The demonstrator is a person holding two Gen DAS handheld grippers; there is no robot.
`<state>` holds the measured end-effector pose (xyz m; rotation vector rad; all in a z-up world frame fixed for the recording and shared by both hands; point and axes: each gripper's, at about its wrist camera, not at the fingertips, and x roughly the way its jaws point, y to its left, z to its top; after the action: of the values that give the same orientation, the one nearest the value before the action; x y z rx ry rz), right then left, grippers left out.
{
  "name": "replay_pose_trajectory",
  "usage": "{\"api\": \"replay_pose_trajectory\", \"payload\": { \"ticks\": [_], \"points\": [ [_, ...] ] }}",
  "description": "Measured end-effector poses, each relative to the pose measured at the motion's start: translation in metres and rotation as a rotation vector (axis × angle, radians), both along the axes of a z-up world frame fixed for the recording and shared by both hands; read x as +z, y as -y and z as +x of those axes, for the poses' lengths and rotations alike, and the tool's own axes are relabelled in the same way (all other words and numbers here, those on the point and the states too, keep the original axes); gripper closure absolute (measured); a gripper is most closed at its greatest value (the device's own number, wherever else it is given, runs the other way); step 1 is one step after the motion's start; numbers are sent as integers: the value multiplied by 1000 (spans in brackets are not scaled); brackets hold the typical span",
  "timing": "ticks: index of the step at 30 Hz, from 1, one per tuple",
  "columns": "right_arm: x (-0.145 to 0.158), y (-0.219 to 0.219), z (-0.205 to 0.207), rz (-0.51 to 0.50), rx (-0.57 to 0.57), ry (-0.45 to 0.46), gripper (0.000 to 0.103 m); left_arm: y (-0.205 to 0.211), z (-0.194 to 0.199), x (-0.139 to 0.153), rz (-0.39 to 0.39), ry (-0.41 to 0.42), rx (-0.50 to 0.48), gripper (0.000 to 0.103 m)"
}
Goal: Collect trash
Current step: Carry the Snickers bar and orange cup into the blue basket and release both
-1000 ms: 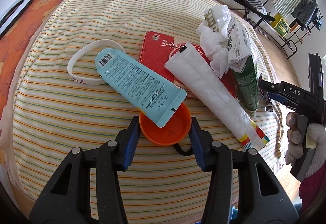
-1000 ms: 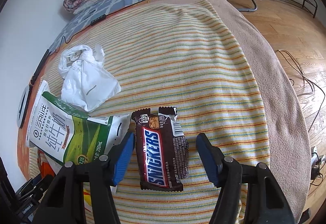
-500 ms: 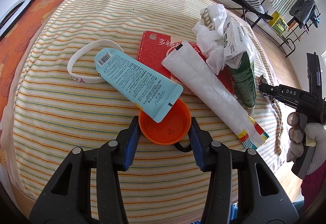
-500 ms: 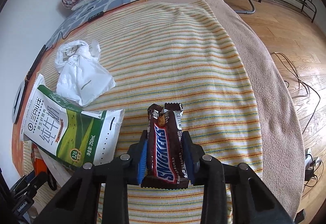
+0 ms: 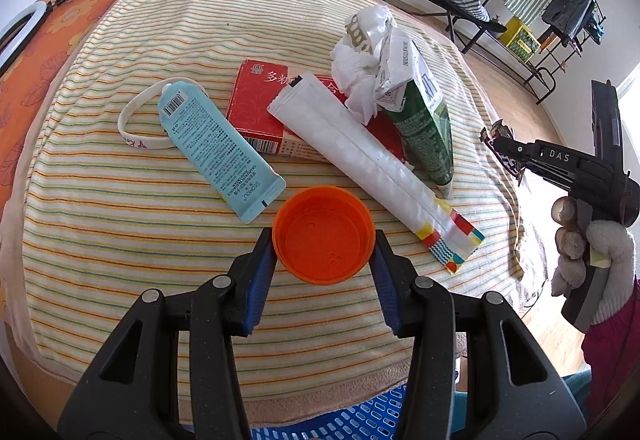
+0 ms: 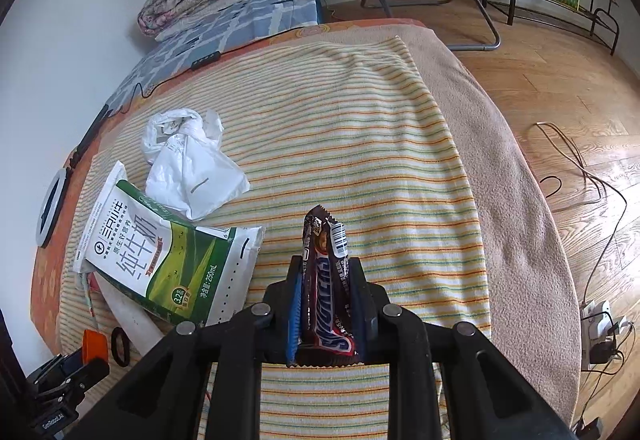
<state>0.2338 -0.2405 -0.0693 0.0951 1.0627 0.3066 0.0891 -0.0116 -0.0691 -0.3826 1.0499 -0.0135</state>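
1. Right claw (image 6: 326,304) at 6 o'clock, clamped tight on a Snickers wrapper (image 6: 325,280), folded narrow and pointing toward 12.
2. Green-and-white milk carton (image 6: 160,260) lying flat at 9 o'clock on the striped blanket (image 6: 360,128).
3. Crumpled white plastic bag (image 6: 188,168) at 10 o'clock, touching the carton's top edge.
4. Wood floor (image 6: 560,88) at 2 o'clock.

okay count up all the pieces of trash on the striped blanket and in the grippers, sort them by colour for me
White: 3 (wristband, long sachet, crumpled bag)
Blue: 1 (tube)
Red: 1 (box)
Orange: 1 (cap)
Green and white: 1 (milk carton)
Brown: 1 (Snickers wrapper)
Total: 8
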Motion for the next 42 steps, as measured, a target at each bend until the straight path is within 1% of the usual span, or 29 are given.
{"api": "replay_pose_trajectory", "payload": {
  "ticks": [5,10,14,18,21,24,26,29,34,42],
  "points": [
    [19,1,-24,23,35,35,83,5,-15,12,3,24,-20,56],
    [35,-5,-59,0,98,87,83,9,-34,23,33,45,-46,56],
    [38,-10,-89,24,148,78,83,11,-51,27,55,58,-67,56],
    [37,-17,-129,41,211,75,83,15,-71,25,76,59,-94,56],
    [34,-20,-160,48,256,81,83,19,-87,22,79,52,-111,56],
    [27,-23,-185,61,293,69,83,23,-104,18,87,50,-125,56],
    [21,-23,-199,68,317,56,83,25,-114,15,94,49,-136,56],
    [11,-27,-219,63,354,46,83,27,-128,8,83,37,-140,56],
    [-9,-33,-245,54,404,6,83,33,-145,-7,81,11,-148,56],
    [-38,-46,-270,20,470,-55,82,41,-158,-32,65,-46,-159,56]
  ]
}}
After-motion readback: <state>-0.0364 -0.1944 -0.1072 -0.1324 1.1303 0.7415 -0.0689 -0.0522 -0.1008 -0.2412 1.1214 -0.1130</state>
